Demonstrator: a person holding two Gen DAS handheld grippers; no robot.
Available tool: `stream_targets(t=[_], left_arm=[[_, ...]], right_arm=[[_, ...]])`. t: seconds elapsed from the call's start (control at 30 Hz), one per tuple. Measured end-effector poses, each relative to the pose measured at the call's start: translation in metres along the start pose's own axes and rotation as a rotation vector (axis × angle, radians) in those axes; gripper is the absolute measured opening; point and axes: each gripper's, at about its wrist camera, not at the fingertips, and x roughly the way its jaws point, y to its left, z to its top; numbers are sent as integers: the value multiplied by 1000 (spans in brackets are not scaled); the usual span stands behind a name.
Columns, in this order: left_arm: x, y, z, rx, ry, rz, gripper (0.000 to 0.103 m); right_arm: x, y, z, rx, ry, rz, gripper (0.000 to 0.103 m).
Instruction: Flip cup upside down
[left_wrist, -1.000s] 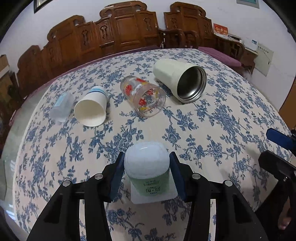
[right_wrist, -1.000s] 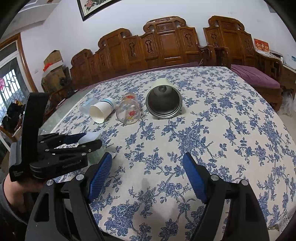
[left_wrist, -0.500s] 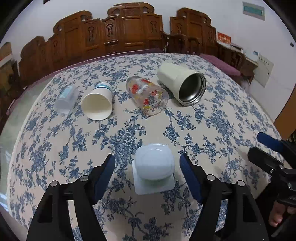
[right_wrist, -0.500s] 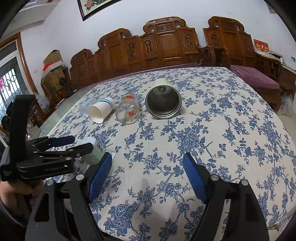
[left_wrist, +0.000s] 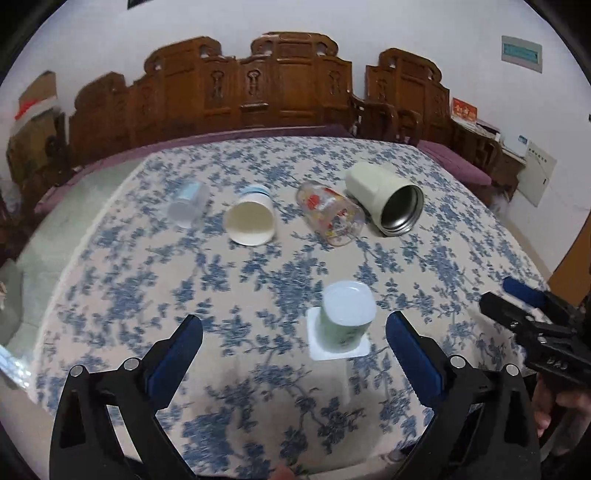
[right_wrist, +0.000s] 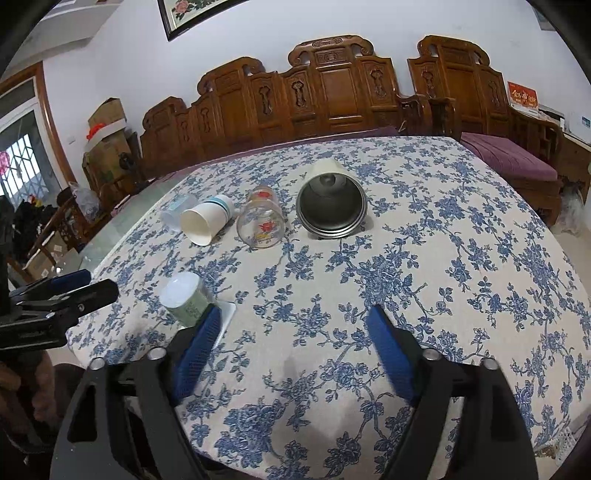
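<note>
Green cup upside down, upright axis, just ahead-right of spread, empty left gripper; nearer than right gripper, also spread, empty.

I see a table under a blue-flowered cloth. Across its far side four vessels lie on their sides in a row: a small clear plastic cup, a paper cup, a printed glass and a cream steel flask. Carved wooden chairs line the wall behind.
</note>
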Motion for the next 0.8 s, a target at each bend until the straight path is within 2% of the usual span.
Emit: stream_targets(t=[0.07, 0.37, 0.6, 0.8], left_arm=[[-10, 4, 0, 2, -17, 5, 95], [-40, 16, 0, -31, -36, 3, 95], [-67, 18, -7, -25, -55, 30, 95], [-108, 19, -12, -25, -111, 33, 95]], right_arm=[[-3, 7, 3, -13, -3, -1, 101], [-16, 35, 4, -50, 7, -35, 101], [-42, 53, 5, -64, -28, -54, 101], [-79, 65, 4, -66, -82, -50, 101]])
